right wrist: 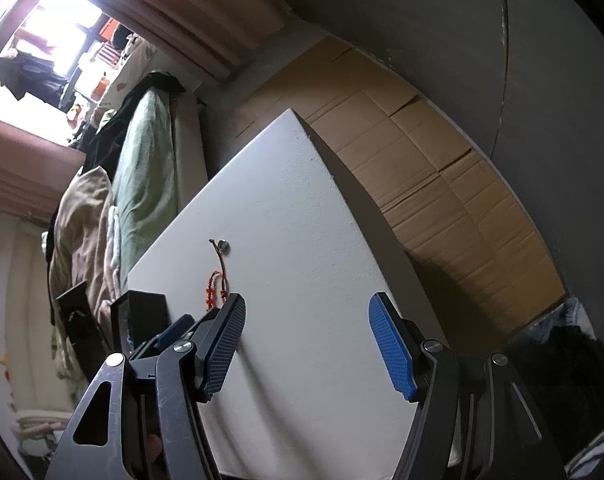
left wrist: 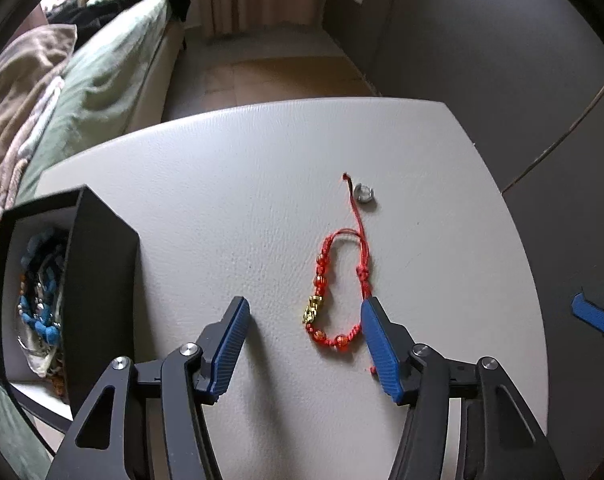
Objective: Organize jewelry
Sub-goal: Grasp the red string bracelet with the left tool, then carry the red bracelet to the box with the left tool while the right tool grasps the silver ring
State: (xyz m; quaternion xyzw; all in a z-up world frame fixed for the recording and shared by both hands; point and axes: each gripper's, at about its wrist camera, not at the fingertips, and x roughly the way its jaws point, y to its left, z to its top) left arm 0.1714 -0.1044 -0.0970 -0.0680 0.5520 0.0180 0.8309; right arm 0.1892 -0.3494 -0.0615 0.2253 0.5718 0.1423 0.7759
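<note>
Spreading wide over the white desk (left wrist: 229, 184), the left gripper (left wrist: 306, 316) holds nothing; its jaws stand well apart low in the left wrist view, and the red bracelet (left wrist: 334, 292) lies flat on the desk between them, its right side touching or just beside the right blue pad (left wrist: 378, 340). The bracelet's loop carries orange-red beads and a small gold charm (left wrist: 313, 310) on its left side, and a loose red cord runs from the loop toward the upper middle of the frame, ending just beside a small silver ring (left wrist: 364, 194). At the left edge of that view stands an open black box (left wrist: 61, 288) with blue and mixed beaded pieces inside. The right gripper (right wrist: 306, 322) also has its jaws wide and grips nothing, hovering above a bare part of the desk in the lower middle of the right wrist view. In that view the bracelet and ring appear small, left of centre, with the black box below them at lower left. A bed with green bedding (left wrist: 101, 80) fills the upper left, and flattened cardboard (right wrist: 442, 168) lies beyond the desk's right edge.
</note>
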